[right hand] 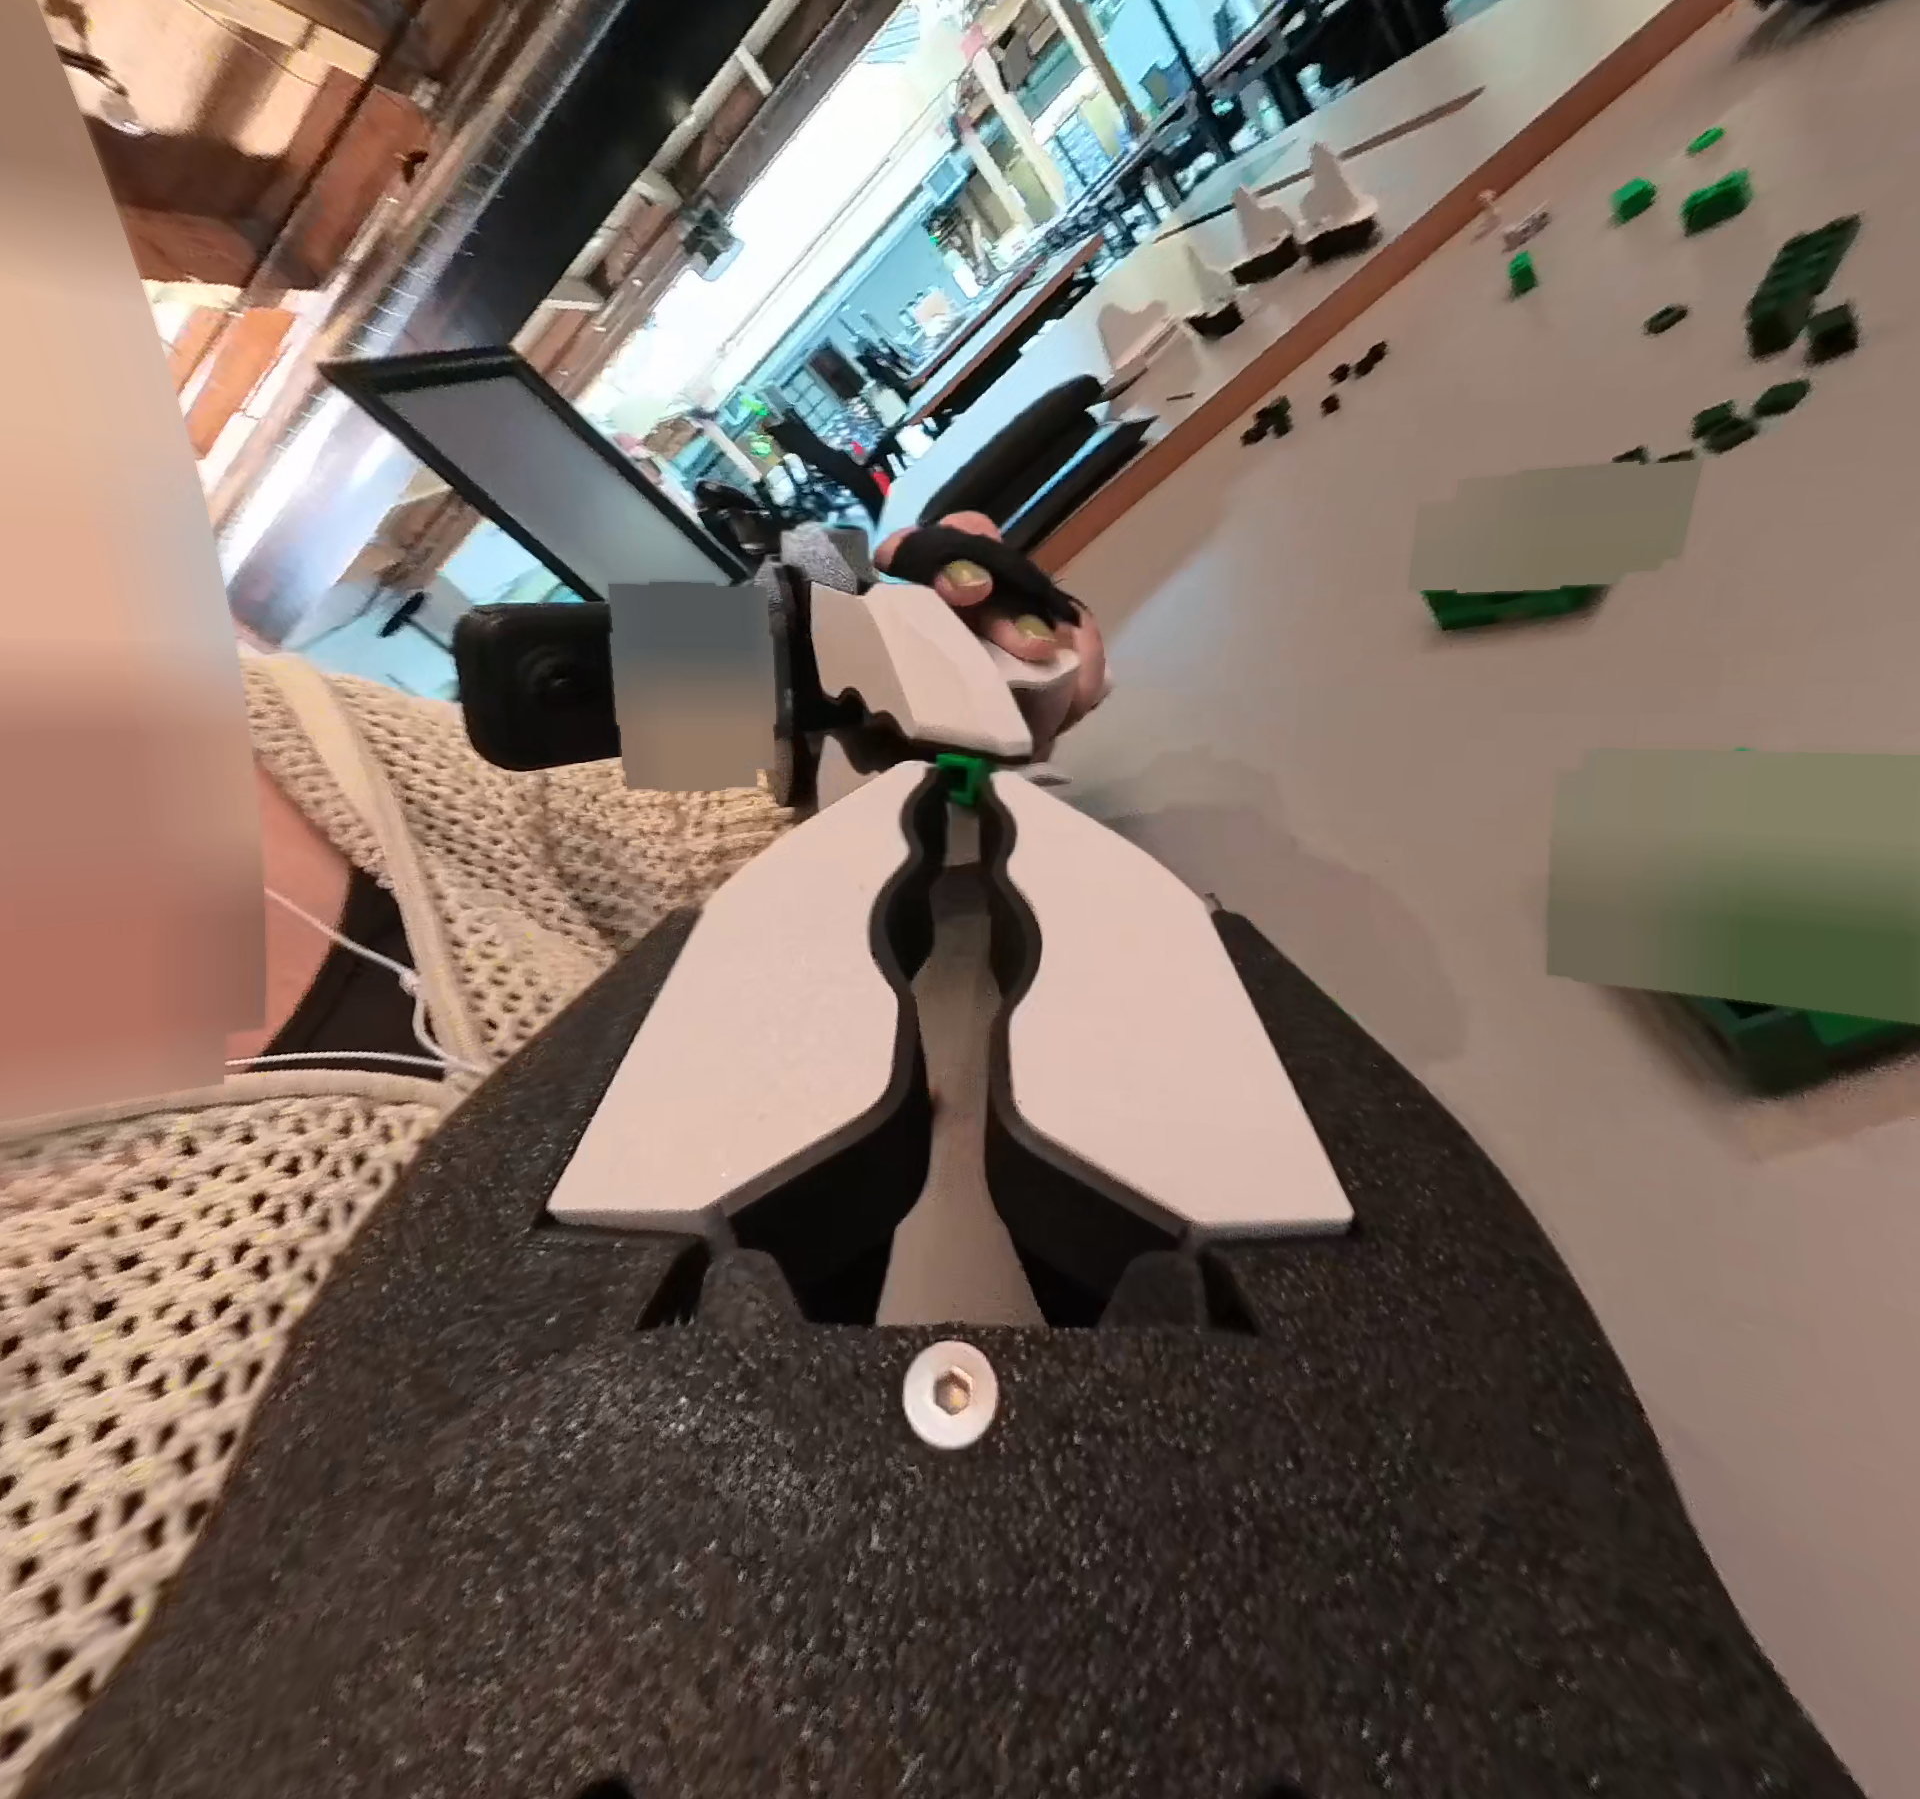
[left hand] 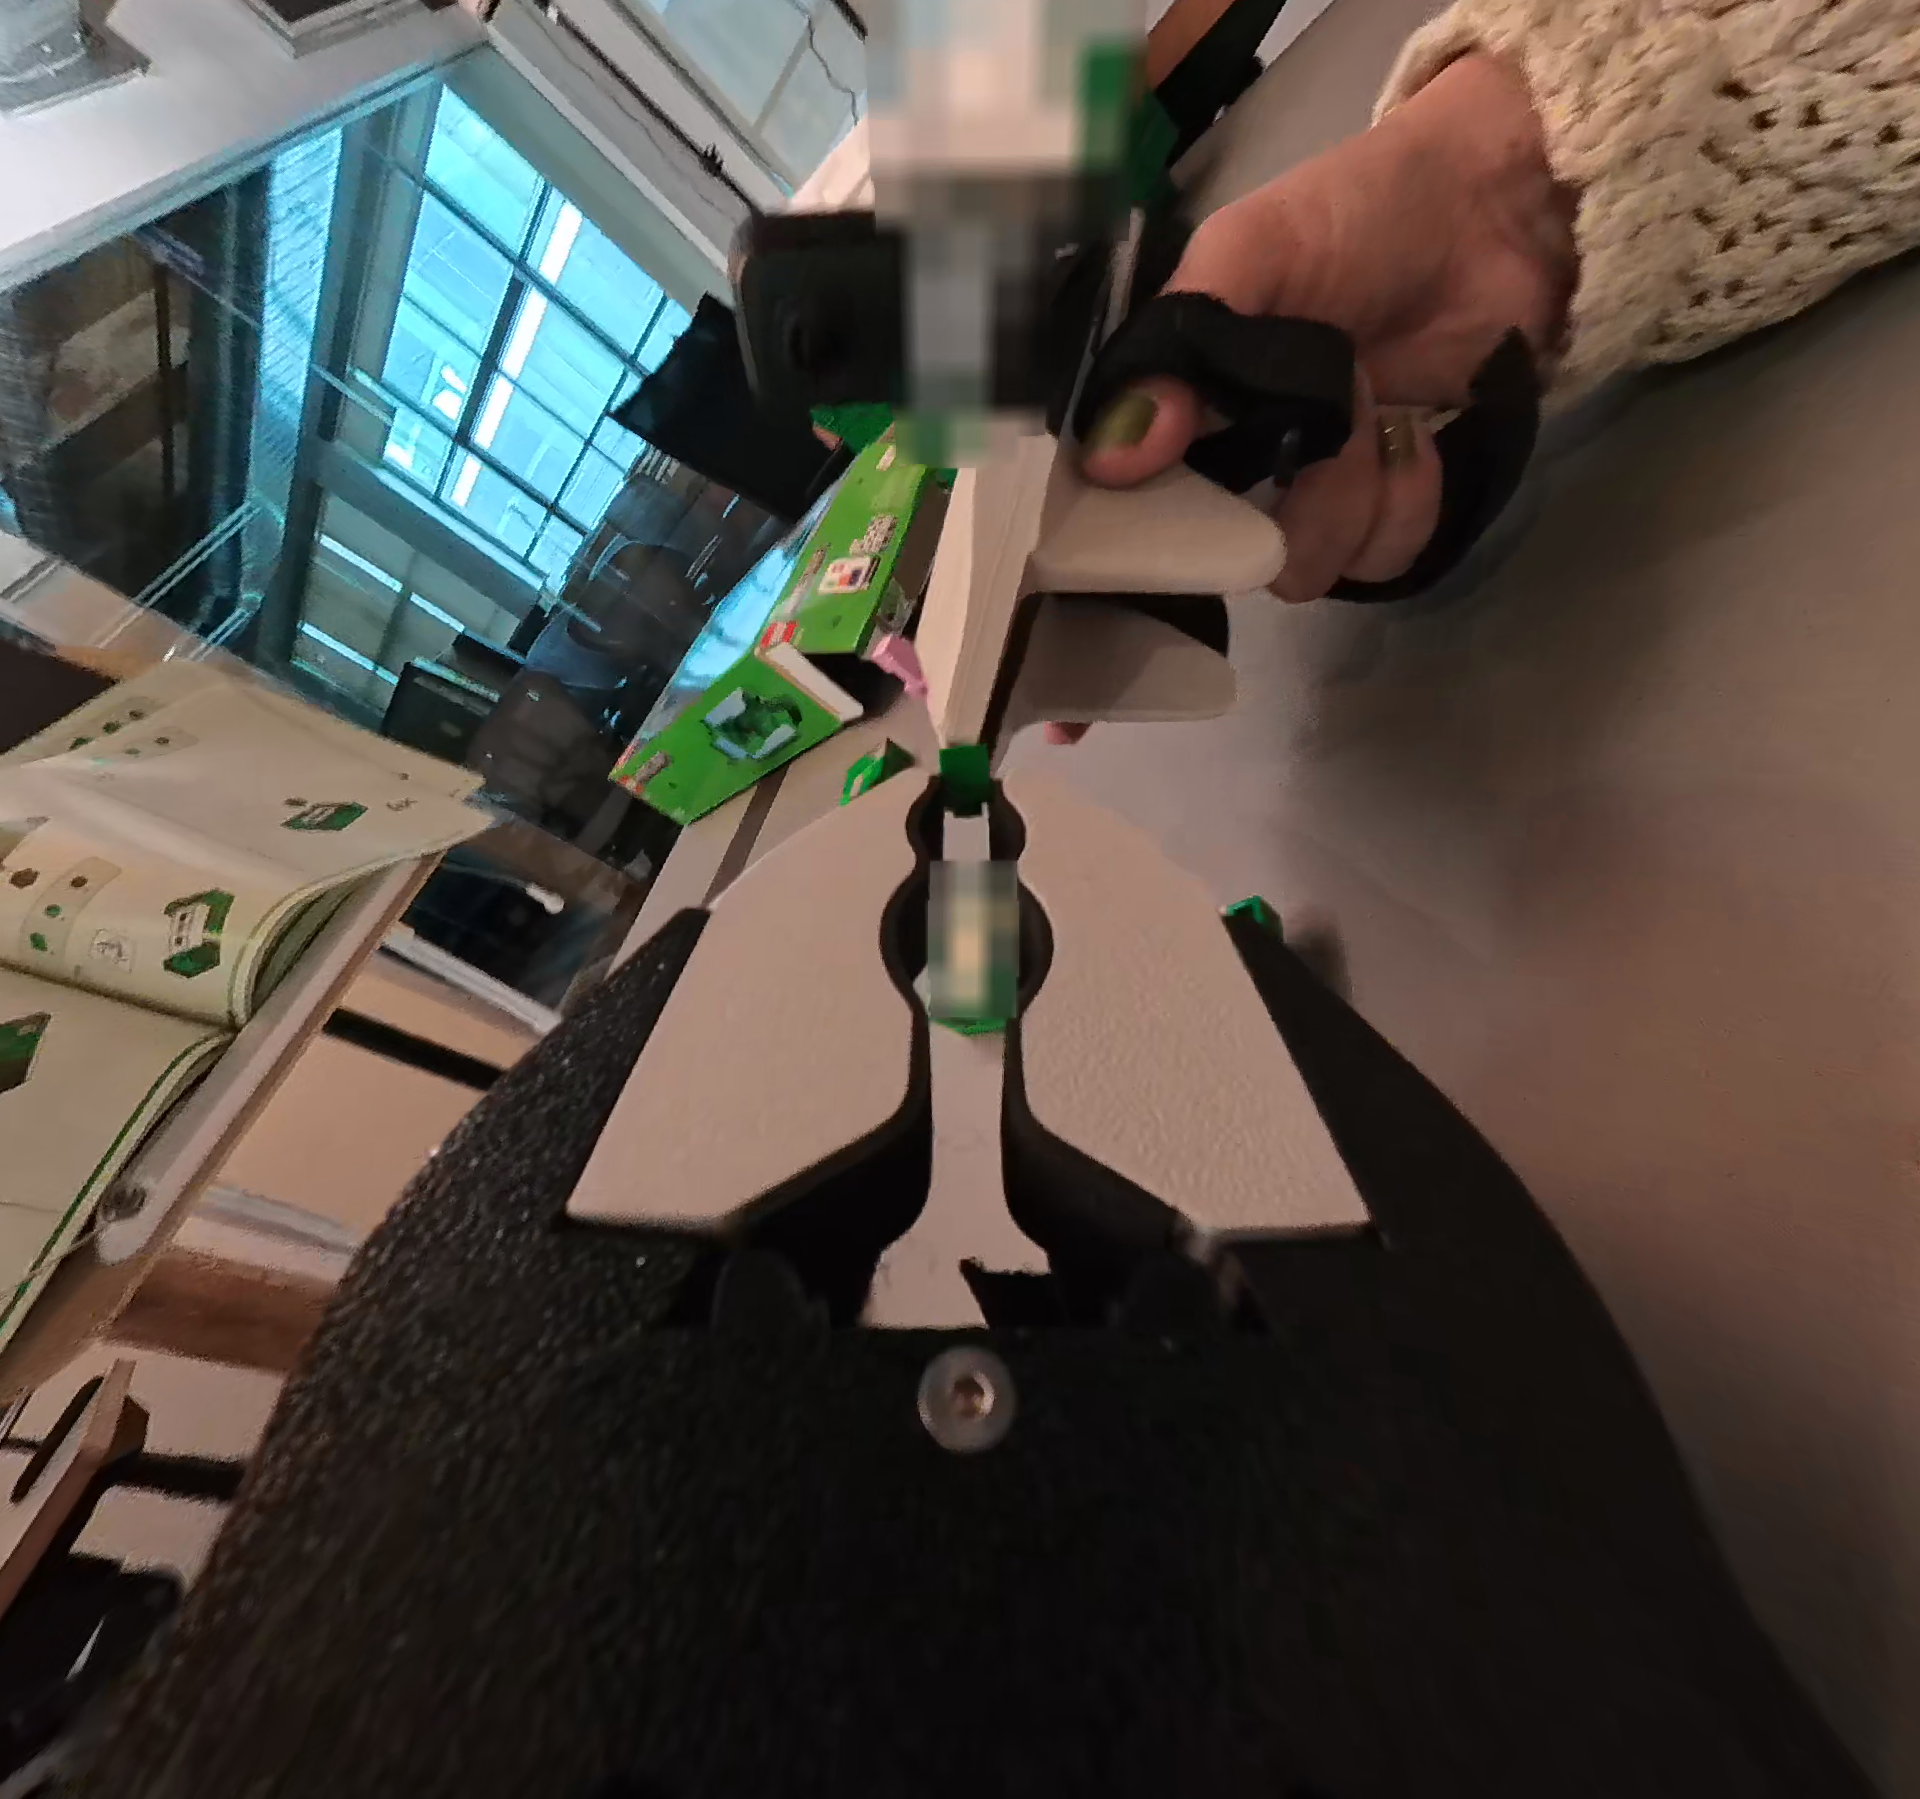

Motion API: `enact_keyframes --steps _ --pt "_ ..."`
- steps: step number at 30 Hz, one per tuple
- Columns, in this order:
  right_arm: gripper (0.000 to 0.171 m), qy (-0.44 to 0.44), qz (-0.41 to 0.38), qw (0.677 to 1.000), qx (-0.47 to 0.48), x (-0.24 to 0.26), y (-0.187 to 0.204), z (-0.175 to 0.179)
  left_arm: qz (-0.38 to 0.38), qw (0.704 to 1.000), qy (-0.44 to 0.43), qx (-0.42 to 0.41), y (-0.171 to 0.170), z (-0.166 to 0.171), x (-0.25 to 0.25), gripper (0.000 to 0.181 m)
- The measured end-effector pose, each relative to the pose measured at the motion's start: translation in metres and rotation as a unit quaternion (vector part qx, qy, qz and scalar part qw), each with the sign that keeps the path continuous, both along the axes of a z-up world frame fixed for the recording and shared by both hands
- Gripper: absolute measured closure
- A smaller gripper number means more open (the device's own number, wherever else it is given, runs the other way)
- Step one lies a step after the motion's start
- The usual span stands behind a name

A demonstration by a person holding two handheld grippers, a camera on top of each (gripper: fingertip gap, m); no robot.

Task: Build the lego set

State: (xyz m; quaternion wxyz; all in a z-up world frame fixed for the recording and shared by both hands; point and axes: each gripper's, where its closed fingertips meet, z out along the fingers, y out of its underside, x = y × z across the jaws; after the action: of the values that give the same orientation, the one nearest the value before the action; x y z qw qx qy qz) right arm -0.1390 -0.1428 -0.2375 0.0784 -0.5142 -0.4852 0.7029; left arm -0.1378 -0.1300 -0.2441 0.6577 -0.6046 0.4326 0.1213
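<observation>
Tips met tip to tip over the table, and that meeting was what the coming move turned on. In my left wrist view the left gripper had its jaws drawn together on a small green brick, pinched at the very ends of the fingers. Straight ahead, touching or nearly touching that brick, came the right gripper, angled down from the upper right with the person's right hand behind it.

My right wrist view showed the mirror of it: the right gripper closed on a green piece at its tips, with the left gripper coming in from the upper left, the left hand on its handle. I could not tell whether both sets of jaws held one brick or two bricks pressed face to face; the green patch was too small.

So the piece lay dead ahead of both jaws, neither arm nearer. It looked roughly cubic, without a clear long axis; which way its studs pointed was hidden by the fingers. I judged the next move to be a push along the line joining the two grippers, with a slip sideways the main risk.

Loose green bricks lay well apart on the table to my right; the box and the open booklet sat to my left.
</observation>
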Motion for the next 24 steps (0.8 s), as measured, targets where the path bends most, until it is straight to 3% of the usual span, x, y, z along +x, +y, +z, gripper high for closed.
enact_keyframes --steps 1,9,17,24 --pt "0.162 0.002 -0.008 1.000 0.016 0.000 0.001 0.000 0.010 1.000 0.002 -0.004 0.002 -0.001 -0.002 0.174" --pt "0.159 -0.013 -0.062 0.991 0.122 -0.006 0.006 -0.010 0.037 0.999 0.031 -0.010 0.006 -0.006 -0.008 0.174" --pt "0.149 -0.032 -0.078 0.988 0.133 -0.009 0.010 -0.017 0.045 0.998 0.041 -0.023 0.008 -0.011 -0.010 0.174" --pt "0.158 -0.038 -0.077 0.987 0.139 -0.010 0.009 -0.019 0.045 0.997 0.051 -0.025 0.009 -0.014 -0.008 0.174"
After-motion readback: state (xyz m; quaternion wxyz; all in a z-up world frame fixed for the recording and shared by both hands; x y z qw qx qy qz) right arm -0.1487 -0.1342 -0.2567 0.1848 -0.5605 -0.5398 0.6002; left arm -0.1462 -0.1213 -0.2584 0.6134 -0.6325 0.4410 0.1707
